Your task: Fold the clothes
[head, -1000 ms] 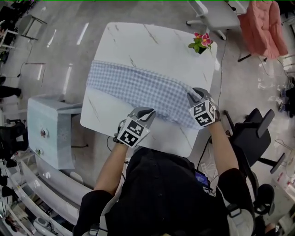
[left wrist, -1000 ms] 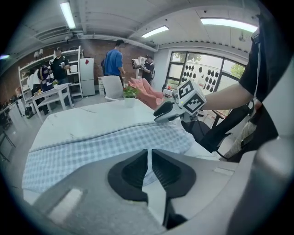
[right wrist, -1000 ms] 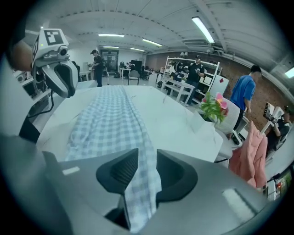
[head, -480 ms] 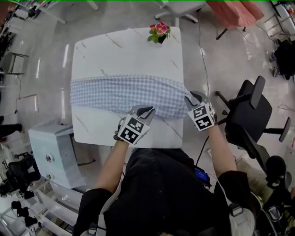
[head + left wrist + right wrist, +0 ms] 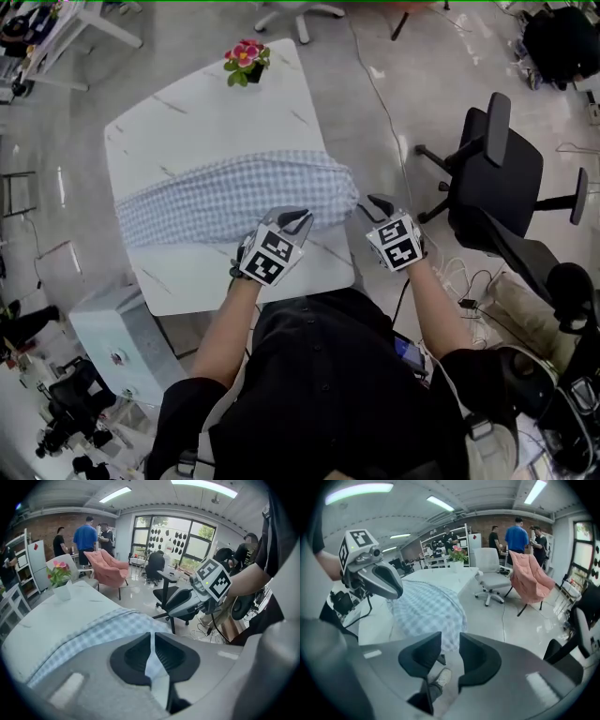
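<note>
**Checked cloth [image 5: 230,197] across table [image 5: 187,112], near edge gripped**

Only the left gripper view shows fabric pinched tight between the left gripper's [image 5: 152,638] jaws. Right gripper [image 5: 450,641], past the table's corner: jaws narrowly apart, empty, floor showing between them.

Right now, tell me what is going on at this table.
A person stands at the white table with a tool in each hand, folding clothes. The left tool is shut on the near edge of the blue checked cloth, which lies in a long band across the table. The right tool is open and empty, off the table's edge beside the cloth's end.
</note>
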The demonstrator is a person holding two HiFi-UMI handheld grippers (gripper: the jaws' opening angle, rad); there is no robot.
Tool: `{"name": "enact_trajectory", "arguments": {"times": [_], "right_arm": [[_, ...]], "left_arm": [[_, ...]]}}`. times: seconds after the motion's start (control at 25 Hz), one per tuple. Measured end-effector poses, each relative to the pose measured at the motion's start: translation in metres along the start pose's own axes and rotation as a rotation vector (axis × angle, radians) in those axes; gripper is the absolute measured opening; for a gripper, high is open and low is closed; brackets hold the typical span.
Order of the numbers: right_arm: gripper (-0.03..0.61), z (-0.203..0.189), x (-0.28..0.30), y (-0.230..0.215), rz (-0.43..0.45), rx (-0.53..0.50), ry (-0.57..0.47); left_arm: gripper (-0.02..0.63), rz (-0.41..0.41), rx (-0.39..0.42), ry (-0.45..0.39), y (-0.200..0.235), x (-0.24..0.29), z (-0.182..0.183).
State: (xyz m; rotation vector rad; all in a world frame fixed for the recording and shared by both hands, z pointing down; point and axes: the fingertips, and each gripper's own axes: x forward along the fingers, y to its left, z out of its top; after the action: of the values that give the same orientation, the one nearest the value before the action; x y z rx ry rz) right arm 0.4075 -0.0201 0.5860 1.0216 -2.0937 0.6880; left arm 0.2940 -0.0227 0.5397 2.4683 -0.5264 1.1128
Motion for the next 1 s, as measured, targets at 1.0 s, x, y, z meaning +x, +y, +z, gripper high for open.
{"name": "enact_trajectory", "arguments": {"times": [1.0], "right_arm": [[0.210,-0.031,0.005,0.018,0.219,0.789,-0.097]], "left_arm": [[0.037,-0.035,0.096,0.100,-0.004,0.020,-0.014]]}}
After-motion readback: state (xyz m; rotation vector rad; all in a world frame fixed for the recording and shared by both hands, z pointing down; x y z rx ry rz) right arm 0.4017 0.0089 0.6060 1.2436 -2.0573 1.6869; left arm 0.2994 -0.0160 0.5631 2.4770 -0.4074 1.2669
